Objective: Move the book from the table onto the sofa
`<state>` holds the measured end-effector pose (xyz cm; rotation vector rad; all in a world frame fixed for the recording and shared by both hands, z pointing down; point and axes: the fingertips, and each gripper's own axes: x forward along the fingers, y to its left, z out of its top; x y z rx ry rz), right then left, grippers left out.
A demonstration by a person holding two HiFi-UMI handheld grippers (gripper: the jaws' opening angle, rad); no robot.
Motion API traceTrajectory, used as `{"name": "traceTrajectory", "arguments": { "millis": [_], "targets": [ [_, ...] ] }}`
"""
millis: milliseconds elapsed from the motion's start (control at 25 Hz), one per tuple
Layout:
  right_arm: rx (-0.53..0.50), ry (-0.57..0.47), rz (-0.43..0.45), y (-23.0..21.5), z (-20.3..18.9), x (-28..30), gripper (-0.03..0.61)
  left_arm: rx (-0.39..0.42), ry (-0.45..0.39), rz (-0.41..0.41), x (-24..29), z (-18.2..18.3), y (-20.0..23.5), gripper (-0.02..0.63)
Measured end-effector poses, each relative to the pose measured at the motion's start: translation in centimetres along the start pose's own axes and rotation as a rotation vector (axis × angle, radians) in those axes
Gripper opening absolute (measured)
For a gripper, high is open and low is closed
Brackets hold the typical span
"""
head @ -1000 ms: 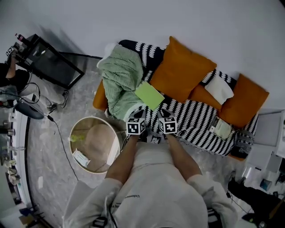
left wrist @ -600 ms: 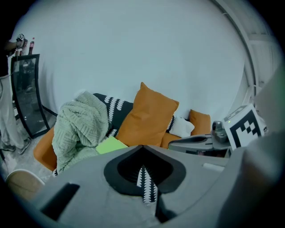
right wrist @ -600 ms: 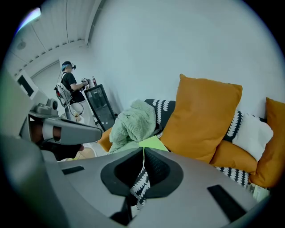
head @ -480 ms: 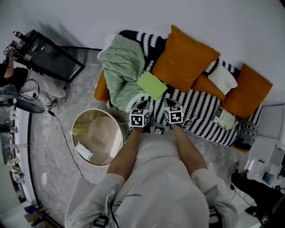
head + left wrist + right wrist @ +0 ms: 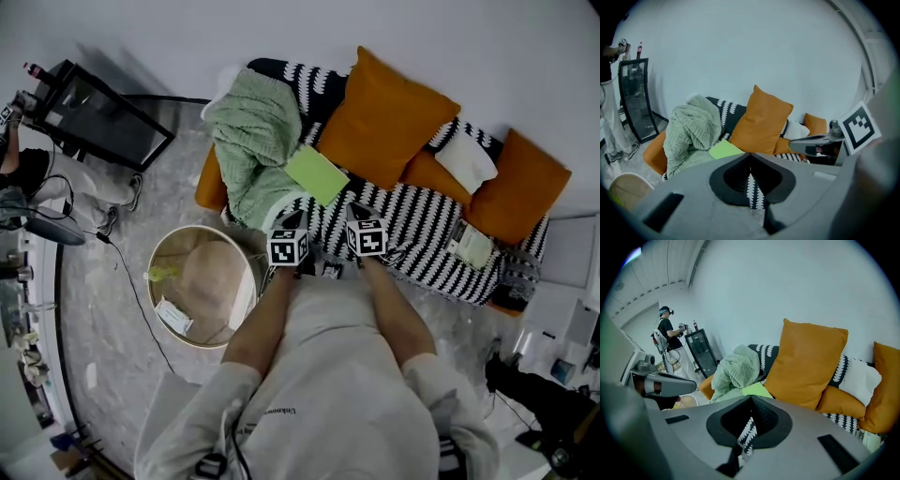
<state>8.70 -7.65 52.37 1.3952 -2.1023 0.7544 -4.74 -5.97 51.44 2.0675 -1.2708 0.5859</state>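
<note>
The light green book (image 5: 316, 175) lies flat on the sofa (image 5: 422, 230), between the green blanket (image 5: 258, 131) and a big orange cushion (image 5: 384, 131). It also shows as the book (image 5: 724, 150) in the left gripper view and the book (image 5: 757, 390) in the right gripper view, beyond the jaws. My left gripper (image 5: 296, 221) and right gripper (image 5: 356, 210) hover side by side at the sofa's front edge, a little short of the book. In its own view the left gripper (image 5: 750, 154) has its jaws together on nothing. So has the right gripper (image 5: 751, 398).
A round wooden table (image 5: 155, 272) stands left of me, with a small yellow-green item and a white card on it. A second orange cushion (image 5: 525, 197) and a white pillow (image 5: 466, 169) sit further right. A black glass cabinet (image 5: 103, 117) and a person stand far left.
The view has shifted slightly. Both grippers stay at the sofa's front edge, and the book lies where it lay.
</note>
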Motion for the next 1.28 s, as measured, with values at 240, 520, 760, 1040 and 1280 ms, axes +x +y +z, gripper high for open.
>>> {"name": "traceTrajectory", "arguments": {
  "millis": [240,520,760,1040,1280],
  "targets": [
    [0.006,0.003,-0.013,-0.4,-0.3,-0.2,0.006,0.002,-0.006,-0.006,0.0,-0.1,-0.2,0.009],
    [0.006,0.0,-0.013,-0.5,-0.5,-0.2,0.006,-0.011,-0.01,-0.003,-0.2,-0.2,0.0,0.009],
    [0.0,0.005,-0.005,-0.4,-0.6,-0.4,0.005,0.007,-0.033,0.01,-0.5,0.5,0.0,0.009],
    [-0.01,0.031,0.009,-0.4,-1.9,-0.1,0.006,-0.006,-0.032,0.016,-0.3,0.5,0.2,0.009],
    [-0.014,0.026,0.017,-0.3,-2.2,-0.3,0.006,-0.016,-0.04,0.034,-0.3,0.8,0.3,0.009]
  ]
}}
